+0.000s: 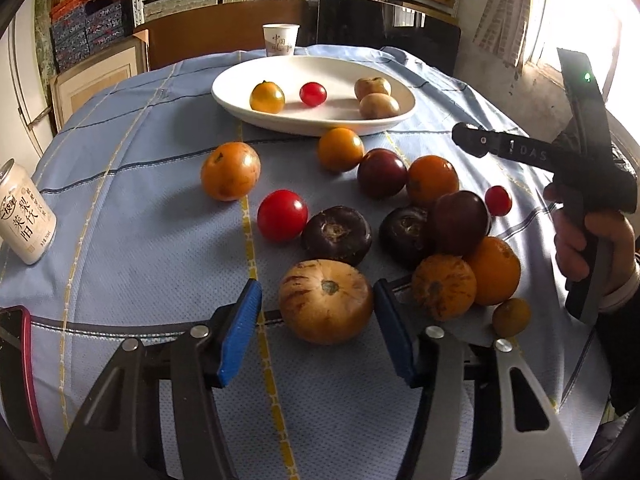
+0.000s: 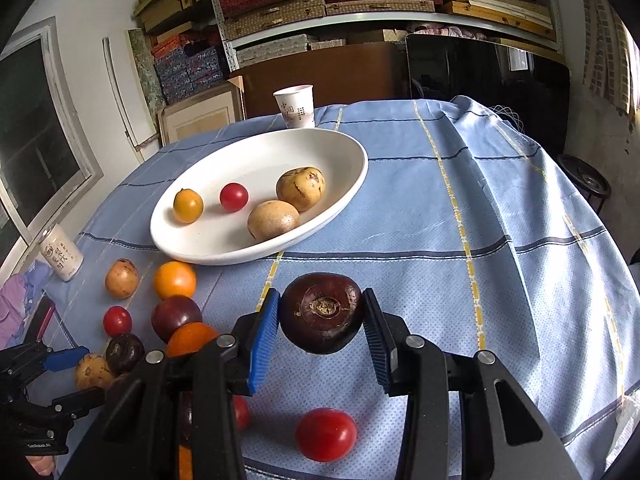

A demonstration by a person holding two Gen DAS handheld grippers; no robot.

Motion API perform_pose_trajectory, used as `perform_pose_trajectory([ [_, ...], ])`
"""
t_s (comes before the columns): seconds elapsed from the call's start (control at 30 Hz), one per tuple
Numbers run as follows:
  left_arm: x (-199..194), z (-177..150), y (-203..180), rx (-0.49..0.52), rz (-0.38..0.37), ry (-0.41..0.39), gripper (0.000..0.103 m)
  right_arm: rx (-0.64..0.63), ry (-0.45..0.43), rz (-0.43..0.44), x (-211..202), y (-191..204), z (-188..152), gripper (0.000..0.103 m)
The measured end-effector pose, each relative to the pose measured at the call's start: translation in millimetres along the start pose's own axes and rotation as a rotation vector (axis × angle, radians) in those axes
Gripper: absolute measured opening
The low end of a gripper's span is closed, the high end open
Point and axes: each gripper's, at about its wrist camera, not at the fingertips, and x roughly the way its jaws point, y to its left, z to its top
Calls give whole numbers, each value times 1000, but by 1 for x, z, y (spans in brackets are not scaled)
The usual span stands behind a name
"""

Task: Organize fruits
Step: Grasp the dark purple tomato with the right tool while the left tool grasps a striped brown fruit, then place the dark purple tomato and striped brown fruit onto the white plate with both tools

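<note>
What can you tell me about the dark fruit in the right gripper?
The dark fruit is a round, slightly flattened, maroon-brown piece with a glossy skin and a pale, rough stem scar facing the camera. The right gripper holds it by its sides, one blue pad against each flank, lifted off the blue checked tablecloth. It hangs just in front of the white oval dish, not touching it, with a red tomato lying on the cloth below. Only the pads touch it.
</note>
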Motion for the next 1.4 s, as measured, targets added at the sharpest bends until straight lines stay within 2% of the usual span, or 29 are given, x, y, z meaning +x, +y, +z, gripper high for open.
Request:
perform_pose_trajectory([
  [0.13, 4, 0, -1, 6, 1, 15, 57, -4, -3, 0, -1, 1, 0, 42],
  [0.3, 5, -1, -3, 20, -20, 17, 47, -5, -5, 0, -2, 0, 1, 42],
  [0.7, 2, -2, -1, 6, -12, 12, 46, -7, -18, -20, -5, 0, 1, 42],
  [0.97, -29, 7, 13, -69, -72, -97, 45, -34, -104, 29, -31, 9, 6, 42],
  [1.03, -38, 19, 20, -80, -104, -105, 45, -43, -116, 51, -38, 14, 12, 42],
  [1.2, -58, 74, 35, -30, -69, -151, 45, -88, -115, 80, -35, 34, 36, 42],
  [1.3, -54, 114, 44, -38, -76, -153, 45, -80, -71, 119, -20, 44, 51, 42],
  [1.4, -29, 157, 53, -55, -71, -128, 45, -87, 1, 167, 9, 58, 64, 42],
])
